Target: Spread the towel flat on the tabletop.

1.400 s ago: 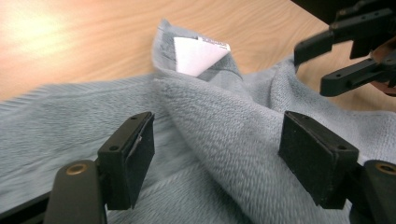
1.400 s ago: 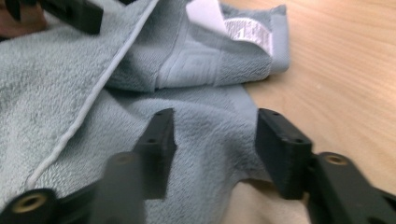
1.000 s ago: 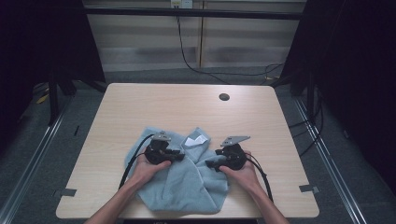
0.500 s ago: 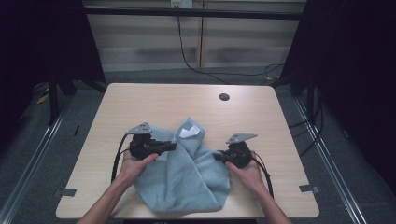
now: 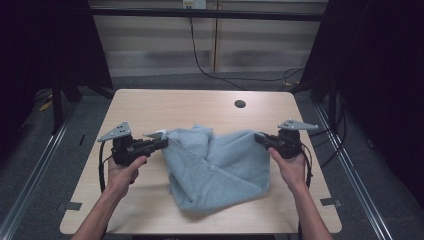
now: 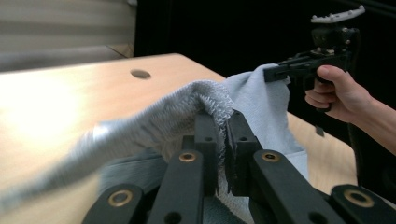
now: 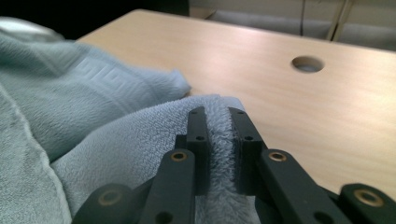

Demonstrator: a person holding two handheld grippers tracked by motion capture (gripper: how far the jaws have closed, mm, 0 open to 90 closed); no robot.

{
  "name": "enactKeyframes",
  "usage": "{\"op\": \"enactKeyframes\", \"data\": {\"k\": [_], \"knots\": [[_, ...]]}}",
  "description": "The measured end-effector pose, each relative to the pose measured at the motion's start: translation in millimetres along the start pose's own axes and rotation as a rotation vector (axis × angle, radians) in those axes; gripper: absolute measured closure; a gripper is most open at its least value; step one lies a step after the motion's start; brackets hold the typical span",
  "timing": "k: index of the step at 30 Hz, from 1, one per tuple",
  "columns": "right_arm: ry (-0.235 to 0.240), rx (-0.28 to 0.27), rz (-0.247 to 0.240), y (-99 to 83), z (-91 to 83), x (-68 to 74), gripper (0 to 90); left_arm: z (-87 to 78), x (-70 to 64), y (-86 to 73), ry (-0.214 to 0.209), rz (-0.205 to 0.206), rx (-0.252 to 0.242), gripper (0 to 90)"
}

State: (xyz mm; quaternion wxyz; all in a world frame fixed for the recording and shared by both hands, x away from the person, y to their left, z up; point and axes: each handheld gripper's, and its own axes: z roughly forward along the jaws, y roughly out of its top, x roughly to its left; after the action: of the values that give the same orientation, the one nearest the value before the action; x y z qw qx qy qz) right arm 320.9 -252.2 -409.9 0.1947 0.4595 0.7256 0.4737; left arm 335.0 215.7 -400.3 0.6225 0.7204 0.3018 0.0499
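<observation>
I hold a light blue towel [image 5: 215,165] between both grippers over the middle of the tabletop [image 5: 200,102], toward its near edge.

Gripper status:
- Left gripper [image 5: 159,143]: jaws closed down to the thickness of the cloth, clamping a folded edge of the towel. The left gripper view shows the terry edge [image 6: 212,95] pinched between the two black jaws.
- Right gripper [image 5: 261,139]: jaws likewise closed on the towel's opposite upper edge, with a ridge of pile [image 7: 218,123] squeezed between them in the right gripper view.

Progress, as I judge it: both grasps are made and the two held points are spread well apart, toward the left and right edges of the tabletop. The upper edge is raised, while the lower part of the towel rests on the tabletop in a loose, crumpled triangle. Spreading is not complete: a fold runs diagonally across the middle, and one corner droops behind the upper edge. Flattening or folding remains.

Limits of view:
- I cannot tell whether each jaw pair holds one layer or several.
- The left part of the left gripper view is blurred.
- The towel's underside and its near hem are hidden by its own folds.
- A round hole [image 5: 240,104] lies near the tabletop's far edge, well apart from the towel.
</observation>
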Motion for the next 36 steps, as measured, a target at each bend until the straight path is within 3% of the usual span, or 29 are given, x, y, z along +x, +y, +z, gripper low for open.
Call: {"op": "enactKeyframes", "data": {"k": [2, 4, 6, 7, 8, 9, 10, 11, 12, 13, 14, 17, 18, 20, 21, 22, 23, 24, 25, 27, 28, 29, 30, 32, 33, 34, 36], "knots": [[-0.019, -0.019, -0.002, 11.1, -3.4, -5.7, 80.7, -6.2, 5.6, 9.6, 0.021, -0.01, -0.024, 85.5], [-0.042, -0.021, -0.002, 24.9, -3.6, -11.0, 80.7, -13.8, 10.7, 22.8, 0.078, 0.02, -0.036, 85.5], [-0.065, -0.059, 0.012, 47.3, -4.2, -19.5, 80.7, -27.5, 19.7, 39.9, 0.113, 0.005, -0.095, 85.6], [-0.065, -0.059, 0.012, 47.3, -4.2, -19.5, 80.7, -27.5, 19.7, 39.9, 0.113, 0.005, -0.095, 85.7], [-0.082, -0.089, 0.018, 63.0, -6.7, -24.0, 80.7, -38.6, 21.7, 48.1, 0.151, 0.003, -0.148, 85.8], [-0.082, -0.089, 0.018, 63.0, -6.7, -24.0, 80.7, -38.6, 21.7, 48.1, 0.151, 0.003, -0.148, 85.8], [-0.099, -0.108, 0.011, 80.1, -9.8, -26.2, 80.7, -43.7, 20.6, 52.1, 0.16, 0.014, -0.156, 85.8], [-0.099, -0.108, 0.011, 80.1, -9.8, -26.2, 80.7, -47.7, 18.8, 54.4, 0.18, 0.022, -0.171, 85.8], [-0.113, -0.133, -0.002, 97.4, -14.3, -25.8, 80.7, -55.4, 18.8, 57.9, 0.186, 0.019, -0.198, 85.8], [-0.113, -0.133, -0.002, 97.4, -14.3, -25.8, 80.7, -55.4, 18.8, 57.9, 0.186, 0.019, -0.198, 85.8], [-0.131, -0.164, -0.001, 110.0, -20.9, -22.7, 80.7, -64.3, 18.1, 59.4, 0.193, -0.001, -0.239, 85.8], [-0.137, -0.183, -0.011, 112.4, -29.3, -19.0, 80.7, -72.7, 15.4, 55.5, 0.191, 0.01, -0.225, 85.7], [-0.136, -0.19, -0.007, 109.4, -32.6, -17.6, 80.7, -77.1, 12.3, 48.7, 0.188, 0.026, -0.201, 85.7], [-0.137, -0.145, -0.021, 79.9, -41.0, -14.7, 80.5, -86.0, 7.8, 24.2, 0.183, 0.026, -0.149, 85.5], [-0.137, -0.145, -0.021, 79.9, -41.0, -14.7, 80.5, -86.0, 7.8, 24.2, 0.183, 0.026, -0.149, 85.5], [-0.128, -0.093, -0.006, 47.1, -44.8, -13.7, 80.5, -86.8, 4.6, 11.1, 0.178, 0.015, -0.124, 85.4], [-0.129, -0.07, -0.008, 36.1, -46.2, -12.8, 80.5, -85.6, -0.2, -7.0, 0.168, 0.027, -0.046, 85.3], [-0.137, -0.042, -0.015, 22.0, -48.4, -11.1, 80.3, -85.6, -0.2, -7.0, 0.168, 0.027, -0.046, 85.2], [-0.137, -0.042, -0.015, 22.0, -48.4, -11.1, 80.3, -85.7, -3.4, -19.0, 0.156, 0.028, -0.007, 85.2], [-0.134, 0.023, -0.031, -7.1, -54.7, -10.7, 79.8, -87.3, -6.7, -36.4, 0.129, 0.006, 0.028, 84.9], [-0.138, 0.062, 0.005, -31.8, -61.1, -16.3, 78.9, -87.8, -9.1, -49.8, 0.117, -0.011, 0.062, 84.3], [-0.138, 0.062, 0.005, -31.8, -61.1, -16.3, 78.9, -87.8, -9.1, -49.8, 0.117, -0.011, 0.062, 84.0], [-0.138, 0.121, 0.021, -54.0, -64.2, -20.2, 76.6, -86.7, -12.7, -63.4, 0.09, -0.013, 0.104, 83.4], [-0.141, 0.139, 0.017, -61.3, -65.3, -20.1, 74.6, -86.6, -15.6, -68.8, 0.091, -0.02, 0.112, 80.9], [-0.136, 0.149, 0.018, -69.1, -67.6, -19.4, 72.2, -87.5, -18.0, -72.0, 0.066, -0.027, 0.126, 80.9], [-0.16, 0.135, 0.026, -78.4, -75.3, -16.2, 64.4, -88.7, -21.8, -73.7, 0.058, -0.021, 0.125, 77.8], [-0.169, 0.125, 0.023, -79.0, -77.9, -15.4, 61.2, -90.9, -25.8, -71.1, 0.045, -0.019, 0.11, 76.6]]}}
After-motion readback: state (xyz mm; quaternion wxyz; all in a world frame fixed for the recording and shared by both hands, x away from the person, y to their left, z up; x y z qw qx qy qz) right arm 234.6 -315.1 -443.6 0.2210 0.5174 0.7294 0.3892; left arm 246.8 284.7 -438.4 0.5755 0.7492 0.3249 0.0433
